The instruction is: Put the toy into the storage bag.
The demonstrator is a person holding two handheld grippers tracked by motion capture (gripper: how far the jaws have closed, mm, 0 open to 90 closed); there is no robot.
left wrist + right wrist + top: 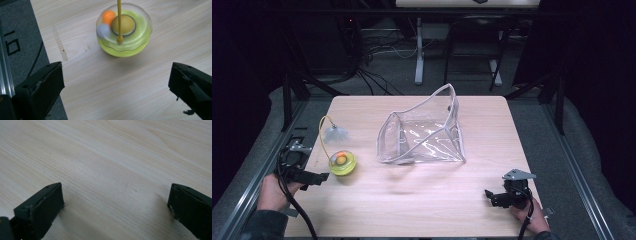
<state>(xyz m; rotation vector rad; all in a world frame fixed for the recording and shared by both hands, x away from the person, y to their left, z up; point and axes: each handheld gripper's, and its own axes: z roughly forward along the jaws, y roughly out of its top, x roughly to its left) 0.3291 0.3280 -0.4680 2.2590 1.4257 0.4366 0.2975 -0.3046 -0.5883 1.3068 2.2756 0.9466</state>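
Observation:
A round yellow-green toy with a clear domed lid sits near the table's left edge. An orange ball and a pale ball lie under the lid, and a thin yellow stalk rises from it to a pale translucent piece. In the left gripper view the toy lies just ahead of the jaws. My left gripper is open beside the toy, apart from it. A clear plastic pouch with grey edging stands open in the table's middle. My right gripper is open low over bare wood at the front right.
The light wooden table has grey padded floor and metal rails on both sides. Black frame legs, cables and a second table's legs stand beyond the far edge. A hand holds each gripper at the table's near corners.

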